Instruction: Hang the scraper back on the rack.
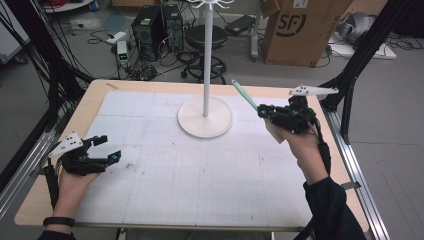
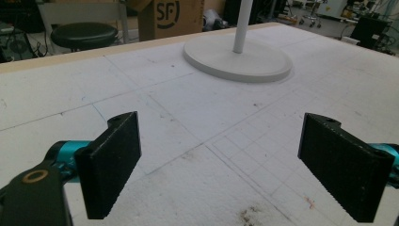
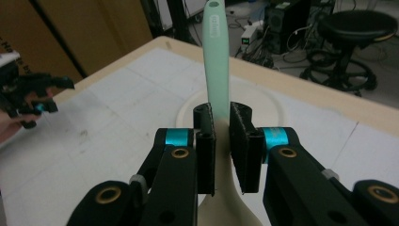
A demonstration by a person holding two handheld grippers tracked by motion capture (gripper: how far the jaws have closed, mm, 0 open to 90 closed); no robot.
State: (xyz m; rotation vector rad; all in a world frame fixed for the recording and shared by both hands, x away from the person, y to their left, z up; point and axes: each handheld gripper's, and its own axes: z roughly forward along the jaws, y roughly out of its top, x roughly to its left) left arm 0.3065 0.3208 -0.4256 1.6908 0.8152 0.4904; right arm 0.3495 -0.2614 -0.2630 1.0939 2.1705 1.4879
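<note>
A utensil with a mint-green handle [image 1: 245, 95] and a cream head is held up over the table's right side, with my right gripper [image 1: 263, 111] shut on its neck. In the right gripper view the handle [image 3: 215, 56] rises straight out between the jaws of the right gripper [image 3: 223, 115], its holed end pointing away. A white stand with a round base [image 1: 205, 117] and a thin pole [image 1: 207, 60] sits at the table's far middle, just left of the utensil's tip. My left gripper [image 1: 109, 148] rests open and empty near the left edge; its pads [image 2: 115, 160] stand wide apart.
A white gridded mat [image 1: 200, 170] covers the wooden table. Behind the table stand a black stool [image 1: 205, 37], computer towers [image 1: 155, 25] and a cardboard box [image 1: 300, 25]. Black frame posts rise at both sides. The stand's base [image 2: 237, 59] lies ahead of the left gripper.
</note>
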